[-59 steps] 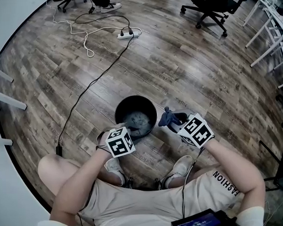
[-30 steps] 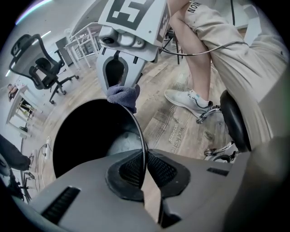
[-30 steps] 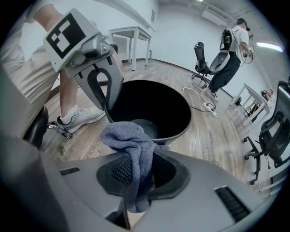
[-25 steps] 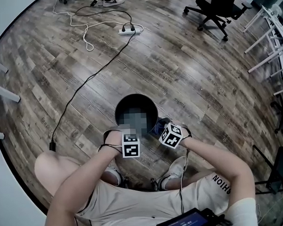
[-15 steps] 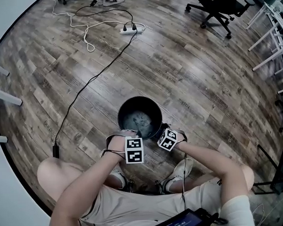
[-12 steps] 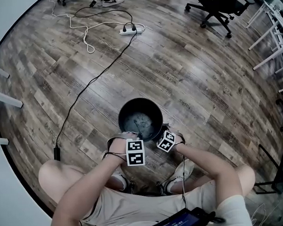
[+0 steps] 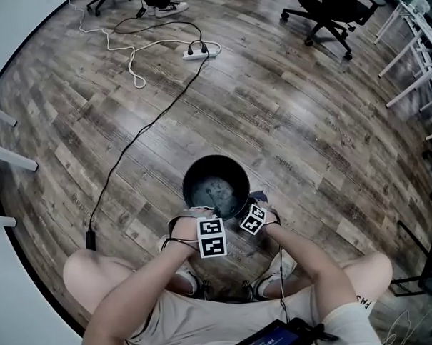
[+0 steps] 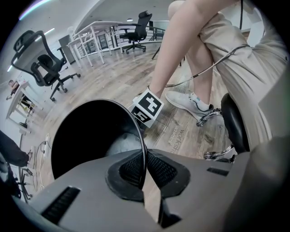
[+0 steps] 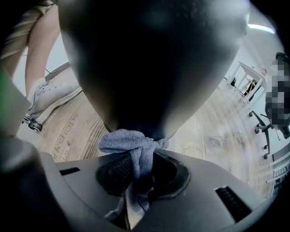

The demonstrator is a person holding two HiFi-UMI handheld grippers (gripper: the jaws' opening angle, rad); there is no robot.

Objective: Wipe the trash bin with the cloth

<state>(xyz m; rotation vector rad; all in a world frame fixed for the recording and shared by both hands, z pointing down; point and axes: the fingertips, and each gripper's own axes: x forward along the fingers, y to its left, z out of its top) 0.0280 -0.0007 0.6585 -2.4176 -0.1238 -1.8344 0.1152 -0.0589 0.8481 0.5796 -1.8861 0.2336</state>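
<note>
A black round trash bin [image 7: 215, 186] stands on the wood floor between the person's feet. My left gripper [image 8: 145, 170] is shut on the bin's near rim [image 8: 143, 145], one pad inside and one outside. In the head view its marker cube [image 7: 212, 237] sits just below the bin. My right gripper [image 9: 138, 174] is shut on a bunched blue-grey cloth [image 9: 132, 144], which presses against the bin's dark outer wall [image 9: 149, 59]. Its cube [image 7: 254, 218] is at the bin's near right side, with a bit of the cloth [image 7: 259, 198] showing beside it.
A power strip [image 7: 201, 51] and a black cable [image 7: 139, 132] lie on the floor beyond the bin. An office chair [image 7: 328, 6] and white table legs [image 7: 411, 59] stand at the far right. The person's shoe [image 8: 190, 102] and knees are close behind the bin.
The right gripper has gone down with the cloth, from beside the bin's rim to low against its near right outer wall. The left gripper has stayed on the rim.
</note>
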